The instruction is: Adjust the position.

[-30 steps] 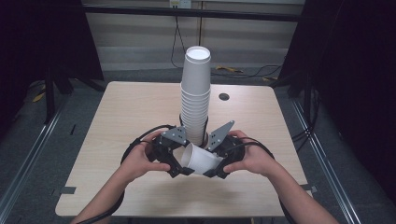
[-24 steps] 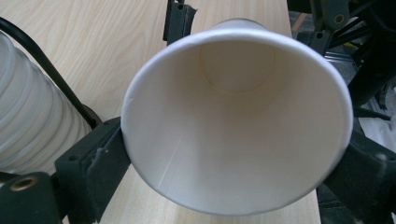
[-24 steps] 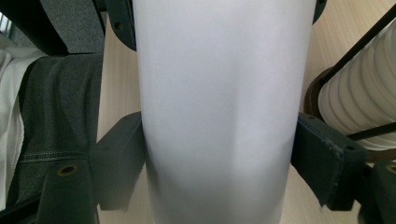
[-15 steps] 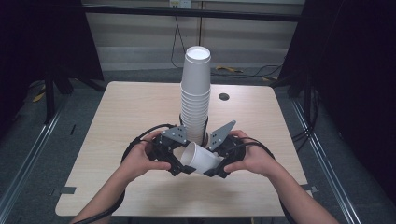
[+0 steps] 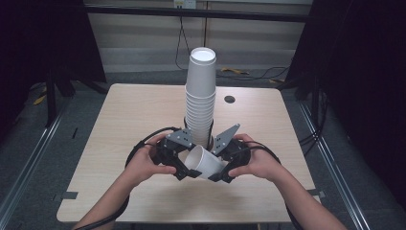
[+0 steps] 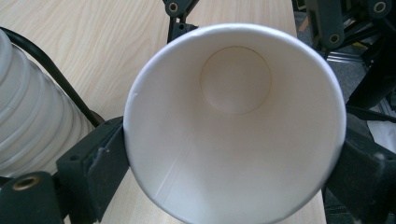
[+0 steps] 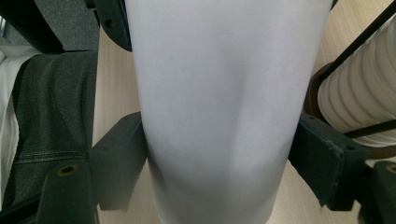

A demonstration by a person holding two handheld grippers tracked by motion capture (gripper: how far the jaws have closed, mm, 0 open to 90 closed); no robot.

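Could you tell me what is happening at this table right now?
A person holds a single white paper cup on its side between two handheld grippers, just in front of a tall stack of paper cups on the wooden table. The left gripper, whose jaws have just been closing, now clamps the cup at its open rim. The right gripper grips it around the body.
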